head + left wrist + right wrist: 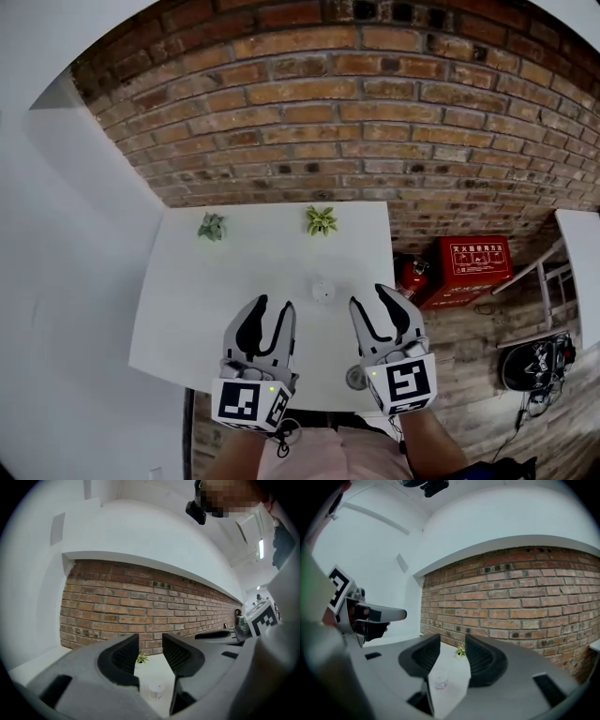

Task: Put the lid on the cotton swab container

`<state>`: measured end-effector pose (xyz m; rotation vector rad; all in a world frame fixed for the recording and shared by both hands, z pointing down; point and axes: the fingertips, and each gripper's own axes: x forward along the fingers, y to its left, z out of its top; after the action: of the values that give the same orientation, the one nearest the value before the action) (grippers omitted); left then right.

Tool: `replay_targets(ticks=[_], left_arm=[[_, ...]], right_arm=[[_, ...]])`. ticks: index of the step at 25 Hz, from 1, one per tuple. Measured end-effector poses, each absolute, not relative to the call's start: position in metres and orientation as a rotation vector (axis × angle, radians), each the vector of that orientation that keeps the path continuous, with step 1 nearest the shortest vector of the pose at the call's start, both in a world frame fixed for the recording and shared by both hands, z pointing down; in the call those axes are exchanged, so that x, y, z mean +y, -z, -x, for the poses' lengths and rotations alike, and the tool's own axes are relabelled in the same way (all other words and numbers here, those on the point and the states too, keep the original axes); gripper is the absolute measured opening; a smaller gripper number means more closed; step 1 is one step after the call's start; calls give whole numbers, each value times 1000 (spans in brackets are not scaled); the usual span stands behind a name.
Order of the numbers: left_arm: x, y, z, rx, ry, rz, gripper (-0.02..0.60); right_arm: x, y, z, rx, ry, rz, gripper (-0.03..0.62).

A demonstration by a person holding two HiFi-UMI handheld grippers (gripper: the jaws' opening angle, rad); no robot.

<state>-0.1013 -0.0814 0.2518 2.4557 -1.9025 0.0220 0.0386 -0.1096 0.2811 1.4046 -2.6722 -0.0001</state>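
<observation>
Our left gripper (pixel 272 306) and right gripper (pixel 371 298) gape empty; we must first grasp what seems the lid (pixel 355 377) for the cotton swab container (pixel 322 290).

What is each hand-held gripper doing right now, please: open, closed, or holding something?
Left hand-held gripper: open, holding nothing.
Right hand-held gripper: open, holding nothing.

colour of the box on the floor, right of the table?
Red, with white print on its front. The box shows best in the head view.
</observation>
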Motion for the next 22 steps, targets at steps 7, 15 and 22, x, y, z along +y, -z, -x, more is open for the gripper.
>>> replay_targets(ticks=[7, 15, 22], left_arm=[[-118, -292, 121, -1794, -21, -2400, 169], [-155, -367, 142, -1667, -61, -2315, 173], [-175, -409, 136, -1475, 29, -2351, 235]], right_arm=[[-135, -325, -18, -2612, -101, -1354, 178], [-139, -415, 16, -2488, -271, -1194, 184], [-145, -480, 33, -2395, -367, -1145, 201]])
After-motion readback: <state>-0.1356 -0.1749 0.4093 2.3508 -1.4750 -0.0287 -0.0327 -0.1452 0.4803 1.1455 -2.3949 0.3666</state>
